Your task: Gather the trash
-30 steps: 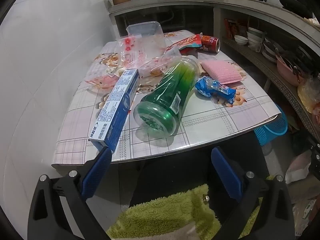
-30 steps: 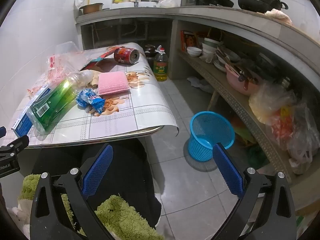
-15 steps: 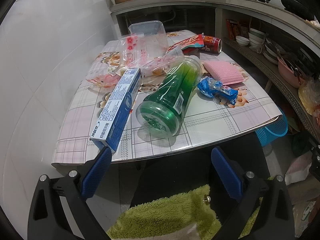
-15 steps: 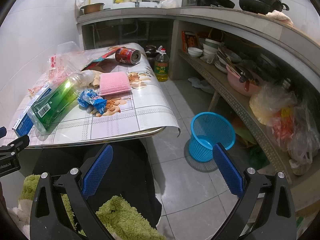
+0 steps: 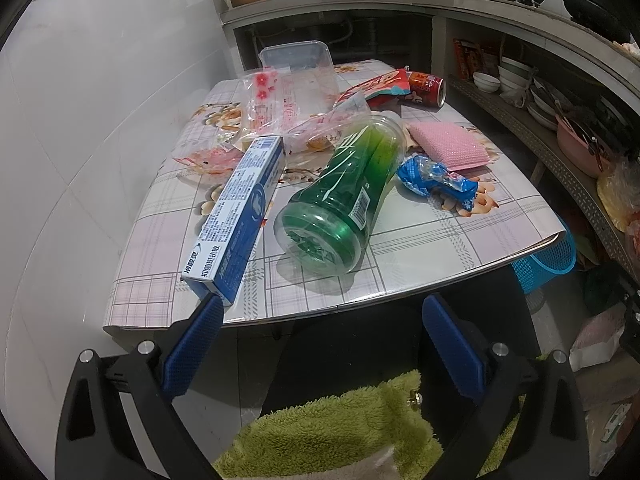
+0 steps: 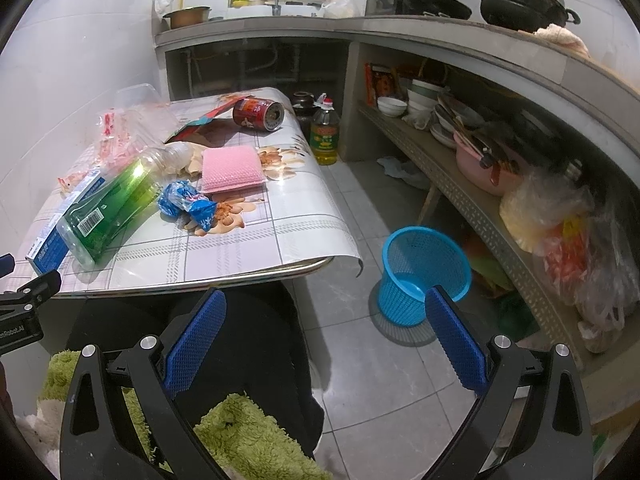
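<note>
Both views have crept slightly nearer the table (image 5: 400, 248); nothing is collected yet. The green bottle (image 5: 344, 192) lies beside the toothpaste box (image 5: 236, 216). The left gripper (image 5: 320, 344) and right gripper (image 6: 326, 340), jaws spread empty, hover short; blue basket (image 6: 424, 272) waits on the floor.

On the checked table (image 5: 420, 236): one green plastic bottle (image 5: 344, 192) lying on its side, one blue-and-white toothpaste box (image 5: 236, 216), one crumpled blue wrapper (image 5: 436, 178), one pink scrubbing pad (image 5: 450, 146), one red drink can (image 5: 426, 88), one clear plastic tub (image 5: 296, 54). Floor: one blue mesh basket (image 6: 420, 276), one yellow oil bottle (image 6: 325, 132).
</note>
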### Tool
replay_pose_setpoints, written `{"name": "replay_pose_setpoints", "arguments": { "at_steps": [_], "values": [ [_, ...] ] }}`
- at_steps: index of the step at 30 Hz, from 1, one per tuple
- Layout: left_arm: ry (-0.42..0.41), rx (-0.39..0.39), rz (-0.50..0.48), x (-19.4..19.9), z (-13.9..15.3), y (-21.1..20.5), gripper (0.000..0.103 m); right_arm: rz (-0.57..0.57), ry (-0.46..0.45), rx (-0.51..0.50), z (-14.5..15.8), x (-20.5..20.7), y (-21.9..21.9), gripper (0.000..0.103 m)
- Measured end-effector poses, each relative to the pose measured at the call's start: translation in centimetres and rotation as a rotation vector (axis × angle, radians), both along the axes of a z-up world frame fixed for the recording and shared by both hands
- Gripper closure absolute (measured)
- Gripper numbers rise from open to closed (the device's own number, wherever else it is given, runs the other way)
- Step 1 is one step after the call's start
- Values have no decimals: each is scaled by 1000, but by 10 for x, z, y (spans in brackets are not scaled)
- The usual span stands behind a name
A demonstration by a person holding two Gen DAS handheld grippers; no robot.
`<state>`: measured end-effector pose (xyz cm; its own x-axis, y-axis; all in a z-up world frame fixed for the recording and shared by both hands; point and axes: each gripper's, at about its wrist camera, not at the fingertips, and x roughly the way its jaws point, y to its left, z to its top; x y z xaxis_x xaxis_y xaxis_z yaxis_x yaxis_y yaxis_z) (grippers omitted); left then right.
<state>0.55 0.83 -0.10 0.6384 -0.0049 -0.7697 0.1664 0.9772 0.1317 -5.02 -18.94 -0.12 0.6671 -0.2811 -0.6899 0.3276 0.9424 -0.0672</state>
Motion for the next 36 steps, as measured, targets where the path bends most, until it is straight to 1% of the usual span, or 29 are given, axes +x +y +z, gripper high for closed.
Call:
{"name": "replay_pose_setpoints", "arguments": {
  "at_steps": [4,5,7,30,36],
  "values": [
    [0,0,1,0,0,0,5,1,-1,0,-2,0,-1,7],
    [1,1,1,1,0,1,5,0,-1,0,4,1,5,7],
    [2,0,2,1,0,1,5,1,-1,2,4,1,6,7],
    [5,1,3,2,-2,5,5,0,-1,2,2,2,5,7],
    [6,6,4,3,-3,6,5,-3,0,4,0,11,11,7]
  ]
}}
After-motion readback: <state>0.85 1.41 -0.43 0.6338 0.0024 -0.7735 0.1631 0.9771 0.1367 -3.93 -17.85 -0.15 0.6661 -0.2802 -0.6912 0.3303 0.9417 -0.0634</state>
